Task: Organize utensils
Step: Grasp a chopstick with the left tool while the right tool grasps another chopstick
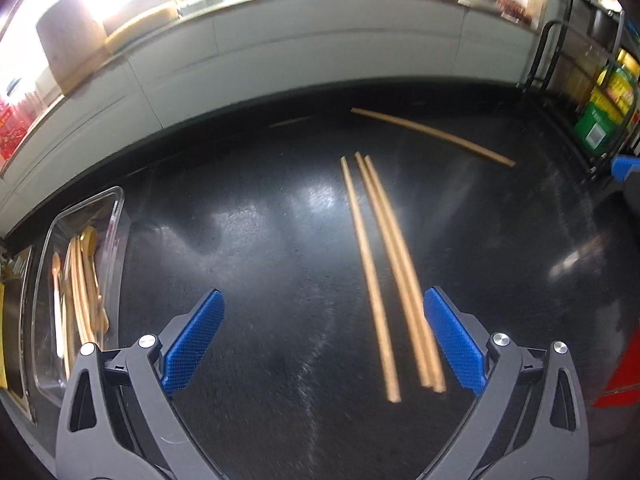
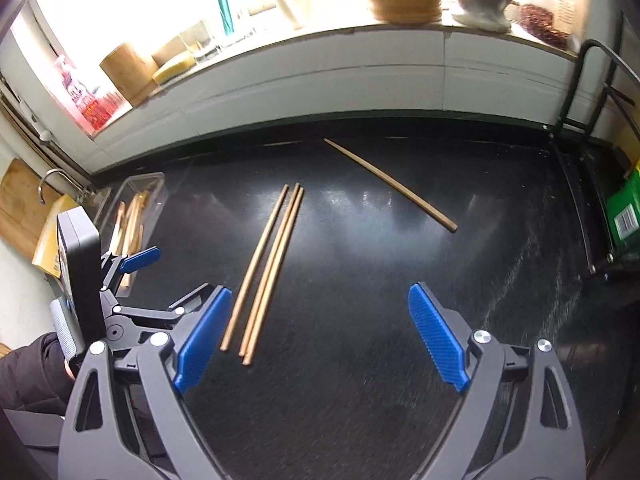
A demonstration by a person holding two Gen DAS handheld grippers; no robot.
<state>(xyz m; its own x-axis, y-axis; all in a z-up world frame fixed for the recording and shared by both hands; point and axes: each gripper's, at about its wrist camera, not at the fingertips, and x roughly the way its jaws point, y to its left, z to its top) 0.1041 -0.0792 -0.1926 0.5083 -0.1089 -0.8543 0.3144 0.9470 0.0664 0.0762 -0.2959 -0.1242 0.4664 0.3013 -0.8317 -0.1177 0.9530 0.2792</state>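
At the far left we see a clear tray [image 1: 116, 216] on the black worktop [image 1: 260, 240] holding wooden spoons [image 1: 86, 280] and sticks. Our left gripper [image 1: 324, 340] hangs spread wide and empty, three chopsticks [image 1: 384, 272] lying side by side just inside its right finger. Further right a single chopstick [image 2: 390, 184] lies apart at an angle, and our right gripper [image 2: 320, 336] is likewise released, grasping nothing.

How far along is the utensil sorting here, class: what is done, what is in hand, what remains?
Done: several wooden utensils already lie in the clear tray at the left. In hand: nothing; the left gripper and right gripper are both open and empty. Left: three chopsticks lying together on the black counter, plus a single chopstick farther back.
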